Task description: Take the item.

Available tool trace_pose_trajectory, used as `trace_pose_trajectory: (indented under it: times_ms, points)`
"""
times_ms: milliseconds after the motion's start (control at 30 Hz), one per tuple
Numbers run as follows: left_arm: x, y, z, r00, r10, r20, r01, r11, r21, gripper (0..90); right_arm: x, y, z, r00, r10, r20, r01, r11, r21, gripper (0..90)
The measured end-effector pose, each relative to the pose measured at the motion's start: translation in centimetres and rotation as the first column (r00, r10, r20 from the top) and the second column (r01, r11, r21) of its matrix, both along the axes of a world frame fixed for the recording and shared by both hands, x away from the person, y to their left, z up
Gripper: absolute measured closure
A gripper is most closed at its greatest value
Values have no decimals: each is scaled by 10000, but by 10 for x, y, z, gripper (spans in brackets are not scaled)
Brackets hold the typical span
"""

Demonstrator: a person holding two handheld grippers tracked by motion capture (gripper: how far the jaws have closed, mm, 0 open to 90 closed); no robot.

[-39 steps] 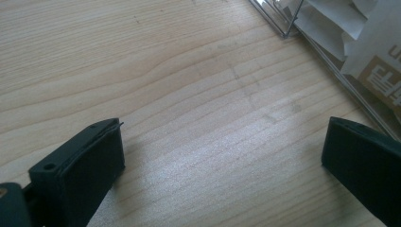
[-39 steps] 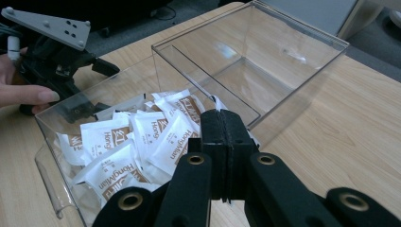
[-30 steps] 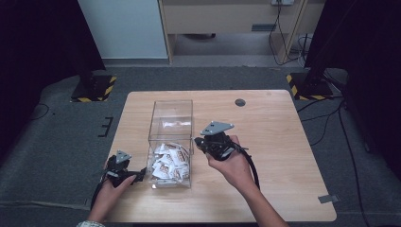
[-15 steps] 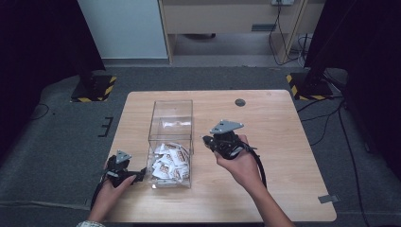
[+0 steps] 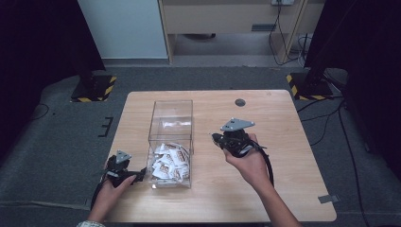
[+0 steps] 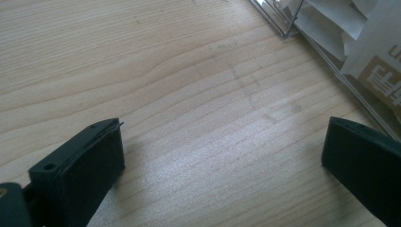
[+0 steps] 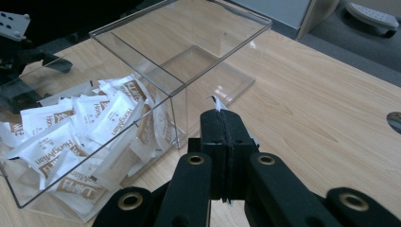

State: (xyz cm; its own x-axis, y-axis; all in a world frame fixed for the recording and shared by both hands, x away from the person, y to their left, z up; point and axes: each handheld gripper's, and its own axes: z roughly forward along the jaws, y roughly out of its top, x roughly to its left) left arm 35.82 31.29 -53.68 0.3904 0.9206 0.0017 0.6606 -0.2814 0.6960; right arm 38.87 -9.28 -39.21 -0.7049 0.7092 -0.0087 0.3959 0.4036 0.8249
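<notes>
A person sits at a light wooden tabletop with a black two-jaw gripper in each hand. A clear plastic box, open at the top, stands left of centre, running from mid-table toward the near edge. Its near end holds a loose heap of white sachets printed in brown; its far end is bare.

The right gripper is held above the tabletop just right of the box. Its jaws are pressed together on one sachet, of which a thin white edge peeks above the tips. The sachet looks light, thin and floppy, easily crumpled or let slip, so a pinch along a flat sealed edge seems the safest hold.

The left gripper rests near the front left corner of the tabletop, beside the box's near corner, with its jaws spread wide and nothing between them.
</notes>
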Motion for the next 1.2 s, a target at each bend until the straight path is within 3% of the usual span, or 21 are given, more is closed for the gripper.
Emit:
trace_pose_trajectory:
  times_ms: [667, 1200]
  points:
    - [0, 0, 0, 10000, 0, -1, 0, 10000, 0, 0, 6, -34, 8, 9970, -761, 123, 758, 9969, 209, 896]
    - [0, 0, 0, 10000, 12, 3, -12, 10000, 0, 0, 14, -61, 6, 9895, -1438, 144, 1433, 9891, 348, 896]
